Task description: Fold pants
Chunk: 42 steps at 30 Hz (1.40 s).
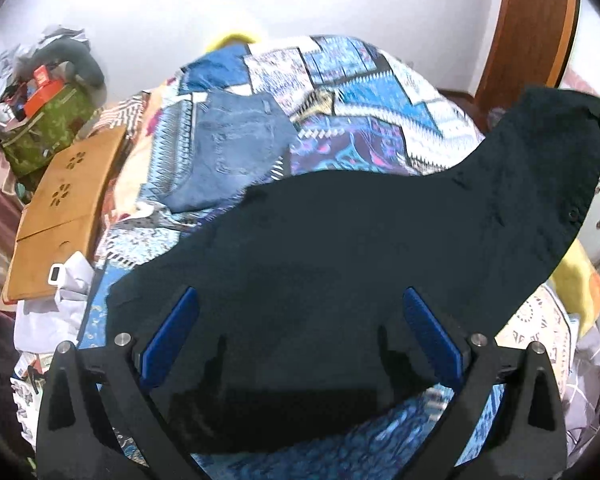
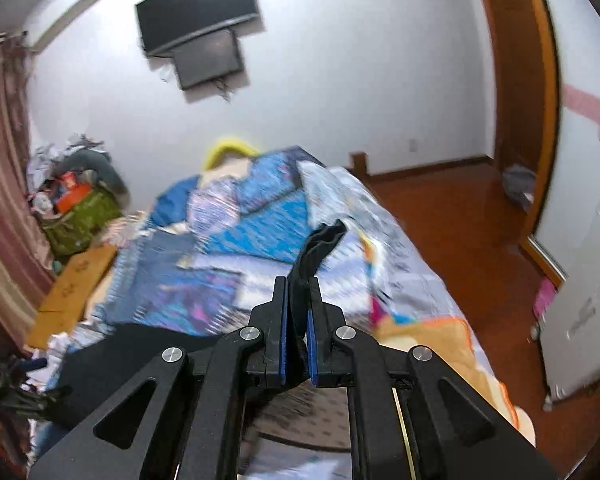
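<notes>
1. R gripper [image 2: 297, 280] clamped tight on black pants [image 2: 320, 248], cloth poking up past its tips.
2. L gripper [image 1: 300, 300] spread wide; pants [image 1: 340, 240] draped below/ahead, over patterned bedspread [image 1: 340, 92].

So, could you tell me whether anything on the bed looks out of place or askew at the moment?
The black pants lie skewed: one corner is lifted toward the upper right, pinched in the shut right gripper, while the open left gripper holds nothing. Folded jeans sit neatly behind on the patterned bedspread.
</notes>
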Available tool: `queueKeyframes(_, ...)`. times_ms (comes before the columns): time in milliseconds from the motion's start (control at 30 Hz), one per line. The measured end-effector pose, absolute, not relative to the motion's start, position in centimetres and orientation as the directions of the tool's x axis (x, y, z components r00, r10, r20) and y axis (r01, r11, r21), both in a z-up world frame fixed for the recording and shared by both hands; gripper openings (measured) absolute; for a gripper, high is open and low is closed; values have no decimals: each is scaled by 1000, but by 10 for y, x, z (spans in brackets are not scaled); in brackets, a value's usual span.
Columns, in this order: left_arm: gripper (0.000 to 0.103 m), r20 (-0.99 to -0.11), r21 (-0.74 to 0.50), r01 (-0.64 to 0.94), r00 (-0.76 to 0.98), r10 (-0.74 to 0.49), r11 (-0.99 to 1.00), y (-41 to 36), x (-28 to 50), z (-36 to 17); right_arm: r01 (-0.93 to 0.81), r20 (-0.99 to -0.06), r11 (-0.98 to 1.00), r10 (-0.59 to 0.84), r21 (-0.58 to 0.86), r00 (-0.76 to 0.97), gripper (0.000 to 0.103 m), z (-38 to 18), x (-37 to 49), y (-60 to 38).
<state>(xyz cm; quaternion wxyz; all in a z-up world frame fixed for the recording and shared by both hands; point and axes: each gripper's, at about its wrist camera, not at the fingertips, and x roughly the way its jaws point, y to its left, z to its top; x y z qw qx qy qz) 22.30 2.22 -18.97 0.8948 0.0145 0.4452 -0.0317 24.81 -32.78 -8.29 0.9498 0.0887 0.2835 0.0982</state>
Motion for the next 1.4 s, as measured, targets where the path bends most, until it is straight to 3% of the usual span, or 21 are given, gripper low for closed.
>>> queueKeyframes(200, 102, -766, -22, 41, 641, -43, 999, 54, 198, -175, -256, -486, 941, 335, 223, 807, 7, -54, 253, -263)
queueKeyframes(367, 102, -754, 1, 6, 657, -3, 1000, 85, 175, -171, -350, -512, 911, 411, 216, 754, 7, -63, 258, -199)
queueKeyframes(800, 102, -798, -51, -100, 602, 20, 994, 138, 154, -196, -520, -763, 810, 510, 271, 397, 7, -211, 240, -67)
queueKeyframes(933, 102, -797, -43, -93, 603, 22, 995, 134, 157, -196, -576, -794, 786, 491, 225, 359, 17, -222, 225, -56)
queueKeyframes(1000, 102, -794, -38, -86, 608, 22, 996, 131, 161, -194, -616, -799, 758, 500, 217, 333, 28, -216, 221, -57)
queueKeyframes(1067, 102, -790, -31, -77, 612, 23, 997, 126, 167, -191, -631, -790, 745, 514, 217, 335, 46, -206, 219, -64)
queueKeyframes(1400, 102, -765, -46, 10, 643, -42, 999, 79, 228, -164, -520, -666, 830, 504, 199, 550, 67, -139, 250, -157)
